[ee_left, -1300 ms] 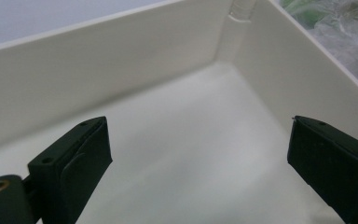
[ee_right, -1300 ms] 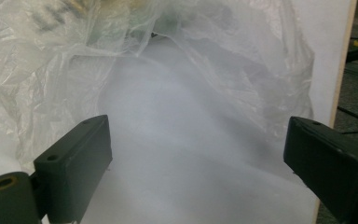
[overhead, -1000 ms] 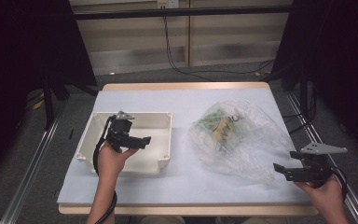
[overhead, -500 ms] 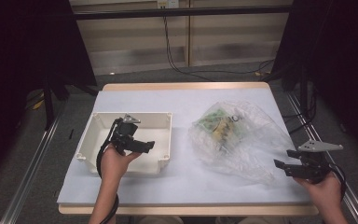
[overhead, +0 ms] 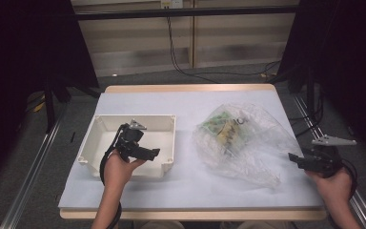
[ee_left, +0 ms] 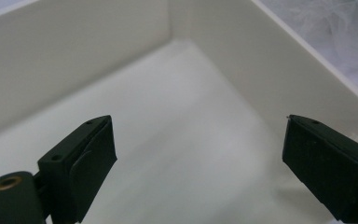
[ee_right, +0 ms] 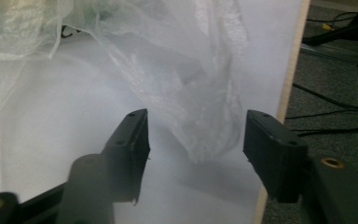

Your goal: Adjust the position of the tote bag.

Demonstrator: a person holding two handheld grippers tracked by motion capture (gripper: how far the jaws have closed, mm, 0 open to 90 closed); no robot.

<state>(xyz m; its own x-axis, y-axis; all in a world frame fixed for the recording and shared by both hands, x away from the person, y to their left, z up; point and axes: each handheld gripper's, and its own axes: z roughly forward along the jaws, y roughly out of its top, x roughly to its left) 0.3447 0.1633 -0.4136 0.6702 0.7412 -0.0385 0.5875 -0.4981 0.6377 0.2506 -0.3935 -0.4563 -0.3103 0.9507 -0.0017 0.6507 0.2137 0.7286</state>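
Note:
A clear crinkled plastic bag point(overhead: 252, 145) lies on the right half of the table, with green and yellow packets point(overhead: 224, 128) inside it. My right gripper point(overhead: 295, 159) is at the bag's near right corner. In the right gripper view its jaws point(ee_right: 196, 140) have just been closing and stand half apart. The bag's tail point(ee_right: 205, 126) hangs between them, and the pads do not press on it. A white rectangular tray point(overhead: 133, 118) sits at the left. My left gripper point(overhead: 150, 152) hovers over its near right part, and its jaws point(ee_left: 200, 158) are wide open above the tray's bare floor point(ee_left: 177, 116).
The table has a white top point(overhead: 181, 102) with a wooden edge point(ee_right: 286, 88) close to the right gripper. Cables point(ee_right: 335, 100) and metal rails point(overhead: 33, 162) run along the floor beside the table. Dark curtains stand on both sides.
My right gripper has moved left toward the bag's corner, and its jaws stand closer together. The left gripper has stayed over the tray.

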